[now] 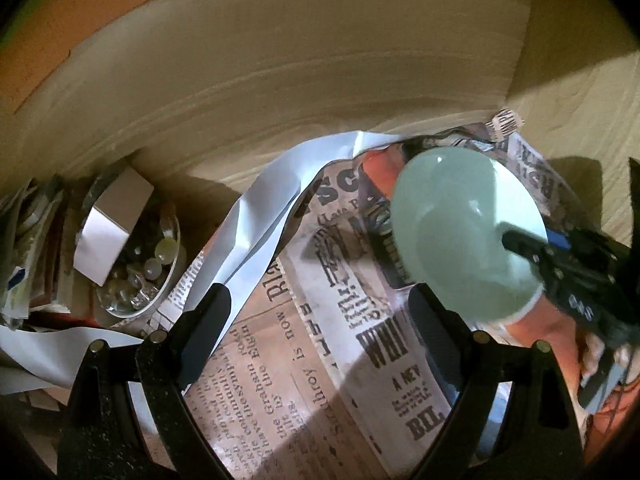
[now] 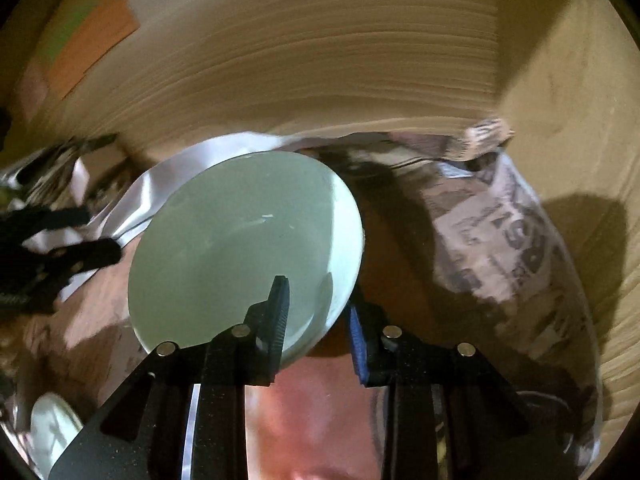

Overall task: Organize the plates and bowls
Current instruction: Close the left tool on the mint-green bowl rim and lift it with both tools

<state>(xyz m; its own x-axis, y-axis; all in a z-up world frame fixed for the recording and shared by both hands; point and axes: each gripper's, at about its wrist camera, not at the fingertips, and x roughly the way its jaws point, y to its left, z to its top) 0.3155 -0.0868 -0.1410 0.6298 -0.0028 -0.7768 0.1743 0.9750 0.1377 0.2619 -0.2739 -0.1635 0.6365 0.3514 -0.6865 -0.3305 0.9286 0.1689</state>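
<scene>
Bowl (image 2: 240, 240) (glossy, pale green) over crinkled newsprint (image 1: 320, 320).

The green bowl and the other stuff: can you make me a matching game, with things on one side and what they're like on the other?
Things:
1. bowl
2. glass dish
3. left gripper
4. newspaper

What they're like:
A. open, holding nothing
B. pale green, pinched at its rim by the right gripper
C. printed with black letters, spread underneath
D. clear, with round beads and a small box inside

Pairs: 1-B, 2-D, 3-A, 4-C
</scene>
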